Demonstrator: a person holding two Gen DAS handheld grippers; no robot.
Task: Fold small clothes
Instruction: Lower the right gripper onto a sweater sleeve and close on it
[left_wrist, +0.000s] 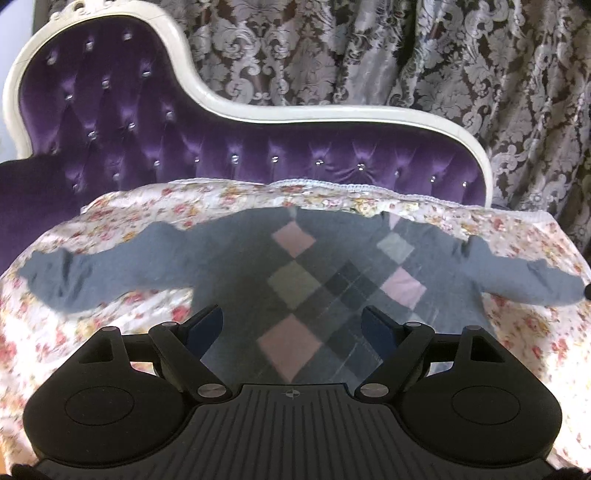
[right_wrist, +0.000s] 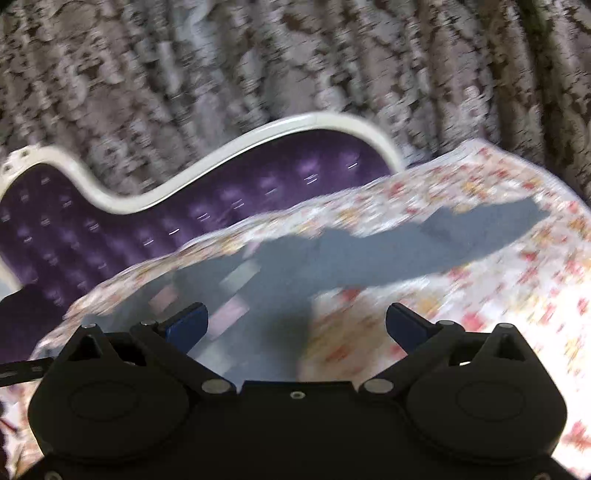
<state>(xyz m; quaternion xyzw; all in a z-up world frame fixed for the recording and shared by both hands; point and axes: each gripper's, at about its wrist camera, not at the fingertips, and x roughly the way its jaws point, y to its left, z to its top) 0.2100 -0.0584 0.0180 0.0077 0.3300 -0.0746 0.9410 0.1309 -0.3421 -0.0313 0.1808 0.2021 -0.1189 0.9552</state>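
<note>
Nearest the lens in the left wrist view we see the left gripper (left_wrist: 293, 325), its jaws spread wide with nothing between the pads; it hangs clear above the cloth and pinches nothing. In the right wrist view the right gripper (right_wrist: 297, 325) likewise stands spread and empty, though that picture is smeared by motion and fine detail is lost.

Just beyond both grippers lies the task's thing, a small grey sweater (left_wrist: 295, 266) with an argyle front of pink, olive and pale diamonds. It lies flat and face up on a floral cover (left_wrist: 517, 332), both sleeves stretched outward, so its long axis runs from side to side across the left view. The hem faces us and the neckline points away. The left gripper sits roughly on the midline of the body, the hem directly under and ahead of it. The right gripper looks over the sweater's side edge, with the right sleeve (right_wrist: 461, 236) running away up and to the right. We judge the right hand the nearer to that sleeve, the left hand the nearer to the left sleeve (left_wrist: 92, 280). No fold is yet made.

Farther back stand a purple tufted sofa back (left_wrist: 147, 122) with a white frame, and a damask curtain (left_wrist: 406, 55).
</note>
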